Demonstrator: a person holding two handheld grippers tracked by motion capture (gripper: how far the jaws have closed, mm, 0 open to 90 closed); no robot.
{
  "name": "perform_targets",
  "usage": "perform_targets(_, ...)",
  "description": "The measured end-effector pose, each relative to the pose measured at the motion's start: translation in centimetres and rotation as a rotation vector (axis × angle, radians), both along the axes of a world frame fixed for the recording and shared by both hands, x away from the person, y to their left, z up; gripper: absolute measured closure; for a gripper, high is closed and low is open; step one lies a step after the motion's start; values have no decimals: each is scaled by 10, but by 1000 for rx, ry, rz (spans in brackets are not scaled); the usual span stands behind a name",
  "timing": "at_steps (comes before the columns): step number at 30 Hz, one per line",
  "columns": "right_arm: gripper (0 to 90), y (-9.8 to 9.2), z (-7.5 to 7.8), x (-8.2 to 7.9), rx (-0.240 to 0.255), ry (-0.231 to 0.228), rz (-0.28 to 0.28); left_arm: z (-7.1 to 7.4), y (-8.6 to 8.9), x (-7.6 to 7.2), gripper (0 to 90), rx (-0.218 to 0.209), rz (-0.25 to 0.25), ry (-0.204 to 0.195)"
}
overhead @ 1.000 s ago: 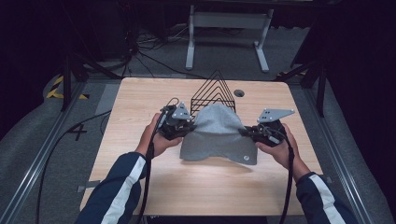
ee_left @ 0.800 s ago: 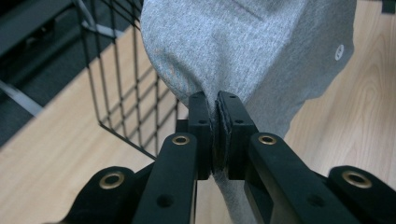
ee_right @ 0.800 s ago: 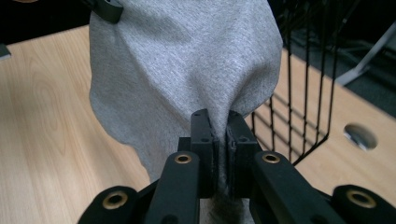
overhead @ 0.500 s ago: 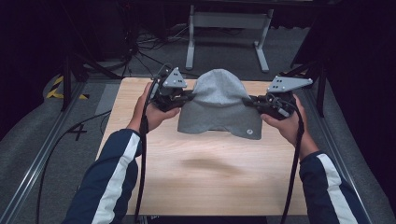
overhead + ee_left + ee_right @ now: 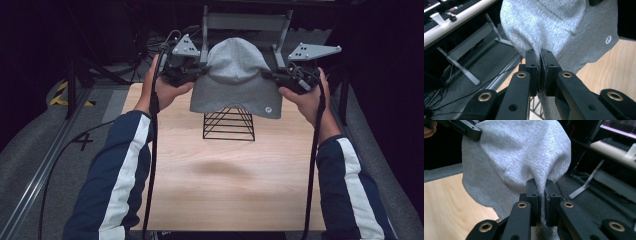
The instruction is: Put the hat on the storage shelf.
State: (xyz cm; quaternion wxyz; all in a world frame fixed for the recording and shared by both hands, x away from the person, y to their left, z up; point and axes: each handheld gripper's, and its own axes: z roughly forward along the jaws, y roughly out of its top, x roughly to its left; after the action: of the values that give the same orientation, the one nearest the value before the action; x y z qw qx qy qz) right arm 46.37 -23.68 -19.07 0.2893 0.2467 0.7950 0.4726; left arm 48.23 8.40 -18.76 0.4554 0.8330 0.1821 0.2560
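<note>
the hat hangs above the wire rack, which stands on the table

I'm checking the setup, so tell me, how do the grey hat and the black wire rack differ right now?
The grey hat is soft cloth, held up in the air; the black wire rack is stiff open wire, standing on the wooden table. The hat is pinched by the left claw and right claw; the rack is ungripped.

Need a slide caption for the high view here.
Both hands hold a grey beanie in the air between the left tool and right tool, above a black wire rack.
</note>
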Motion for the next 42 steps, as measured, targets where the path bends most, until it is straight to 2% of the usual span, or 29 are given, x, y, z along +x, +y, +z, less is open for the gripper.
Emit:
perform_targets(4,844,1,8,6,14,-14,-6,5,-3,8,851,-4,8,-2)
perform_targets(8,844,2,7,18,3,-10,-24,1,-8,20,851,1,15,7)
perform_targets(12,844,-1,-3,33,4,16,-45,-11,-12,34,851,-17,18,37)
perform_targets(18,844,-5,-16,42,13,43,-49,-25,-14,44,851,-14,9,64)
perform_targets(19,844,-5,-17,43,14,46,-47,-25,-14,44,851,-14,9,64)
perform_targets(20,844,-6,-19,44,15,52,-47,-27,-13,45,851,-37,4,73)
perform_targets(22,844,-6,-21,43,20,51,-35,-28,-11,43,851,-53,-10,69)
perform_targets(24,844,-8,-23,40,14,55,-23,-28,-8,40,851,-40,-17,66)
perform_targets(26,844,-9,-24,37,13,55,-14,-29,-5,36,851,-54,-24,66)
perform_targets(34,844,-11,-27,22,25,47,16,-26,2,23,851,-68,-40,48)
perform_targets(38,844,-10,-26,17,23,41,25,-29,5,17,851,-76,-59,51)
perform_targets(42,844,-10,-30,14,13,42,28,-36,4,15,850,-64,-70,57)
